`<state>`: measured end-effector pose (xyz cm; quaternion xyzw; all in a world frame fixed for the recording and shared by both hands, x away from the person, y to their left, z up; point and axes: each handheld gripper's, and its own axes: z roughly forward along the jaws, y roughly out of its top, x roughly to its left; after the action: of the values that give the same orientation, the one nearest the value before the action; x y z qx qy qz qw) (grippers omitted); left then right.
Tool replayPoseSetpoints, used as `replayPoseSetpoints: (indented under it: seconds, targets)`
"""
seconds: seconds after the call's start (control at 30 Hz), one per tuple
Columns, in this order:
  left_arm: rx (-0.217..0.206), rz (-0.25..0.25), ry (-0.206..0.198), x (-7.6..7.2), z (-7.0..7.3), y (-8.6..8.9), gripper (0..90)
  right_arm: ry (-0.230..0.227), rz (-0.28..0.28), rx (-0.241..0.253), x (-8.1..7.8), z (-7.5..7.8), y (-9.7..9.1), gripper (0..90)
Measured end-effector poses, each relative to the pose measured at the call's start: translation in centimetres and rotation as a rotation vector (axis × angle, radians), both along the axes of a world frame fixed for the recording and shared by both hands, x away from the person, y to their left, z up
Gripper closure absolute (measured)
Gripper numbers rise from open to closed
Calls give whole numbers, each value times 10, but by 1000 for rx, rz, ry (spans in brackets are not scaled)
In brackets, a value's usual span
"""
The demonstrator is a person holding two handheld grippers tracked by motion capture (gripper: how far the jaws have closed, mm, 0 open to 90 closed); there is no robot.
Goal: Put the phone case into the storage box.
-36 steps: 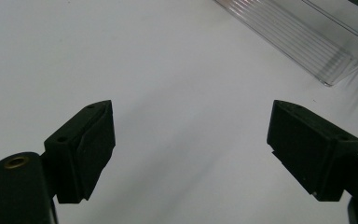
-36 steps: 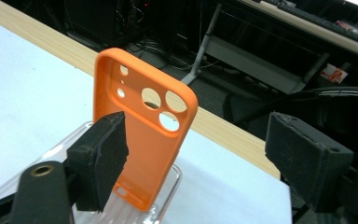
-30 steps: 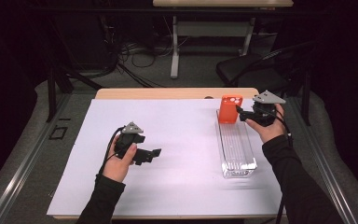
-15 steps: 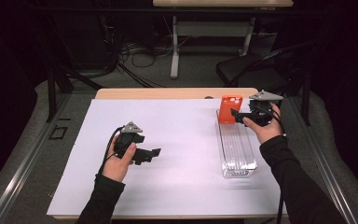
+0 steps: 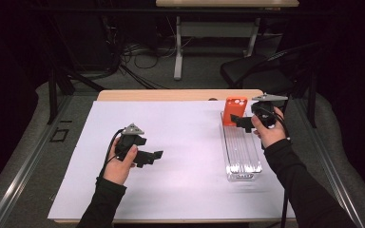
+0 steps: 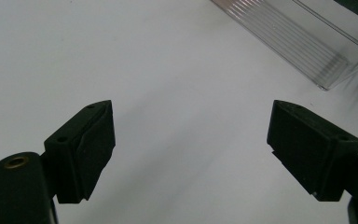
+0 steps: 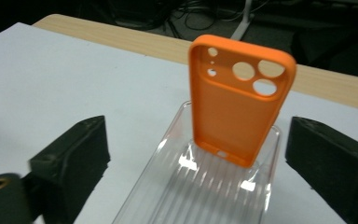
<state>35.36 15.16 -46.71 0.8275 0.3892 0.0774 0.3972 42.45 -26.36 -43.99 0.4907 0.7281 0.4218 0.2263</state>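
An orange phone case [image 5: 234, 110] stands upright on its short edge at the far end of a clear ribbed tray [image 5: 241, 156], camera holes at the top. My right gripper [image 5: 238, 121] sits just right of the case. Its jaws have just been opening and hold nothing. In the right gripper view the case [image 7: 240, 107] rises from the tray [image 7: 205, 191] ahead of my right gripper [image 7: 198, 128], clear of both pads. My left gripper [image 5: 155, 157] is open over the white sheet, its jaws wide with nothing between them, as the left gripper view [image 6: 191, 109] shows.
A white sheet [image 5: 180, 137] covers the table, with a strip of bare wood [image 5: 171, 95] along the far edge. The tray's near corner [image 6: 303, 42] lies ahead and to the right in the left gripper view. Beyond the table are a dark chair [image 5: 256, 71], table legs and cables.
My right gripper has drawn back a little to the right and up from the orange case, and its jaws stand wider. The case stays upright in the tray. My left hand has not moved.
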Motion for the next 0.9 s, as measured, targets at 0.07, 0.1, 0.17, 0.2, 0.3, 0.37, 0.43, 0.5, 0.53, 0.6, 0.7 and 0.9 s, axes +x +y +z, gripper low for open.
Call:
replayPoseSetpoints:
  seconds: [0.07, 0.1, 0.17, 0.2, 0.3, 0.37, 0.43, 0.5, 0.53, 0.6, 0.7, 0.9]
  targets:
    - [-6, 6, 5, 0, 0, 0, 153, 17, 17, 9, -2, 1, 2, 14]
    - [-6, 5, 8, 0, 0, 0, 153, 26, 24, 11, -4, 1, 4, 7]
    - [-1, 4, 12, 0, 0, 1, 153, 36, 41, 6, -6, 2, 7, 0]
    - [-1, 4, 13, 0, 0, 1, 153, 42, 47, 4, -8, 2, 9, 0]
    - [-1, 4, 21, 0, 0, 2, 153, 45, 63, -5, -11, 3, 13, 0]
    - [-1, 1, 22, 0, 0, 2, 153, 51, 71, -5, -13, 3, 16, 0]
    - [1, -2, 24, 0, 1, 3, 152, 55, 80, -8, -16, 3, 19, 0]
    - [4, -5, 20, 0, 2, 4, 152, 62, 90, -12, -18, 4, 23, 0]
    - [4, -6, 18, 0, 2, 4, 152, 62, 97, -12, -20, 4, 25, 0]
    - [-1, -5, 20, -1, 3, 4, 152, 63, 106, -17, -22, 4, 29, 0]
    - [4, -7, 19, -1, 4, 6, 152, 61, 122, -24, -26, 4, 35, 0]
    - [-4, -4, 14, -2, 6, 8, 153, 61, 156, -38, -36, 1, 50, 0]
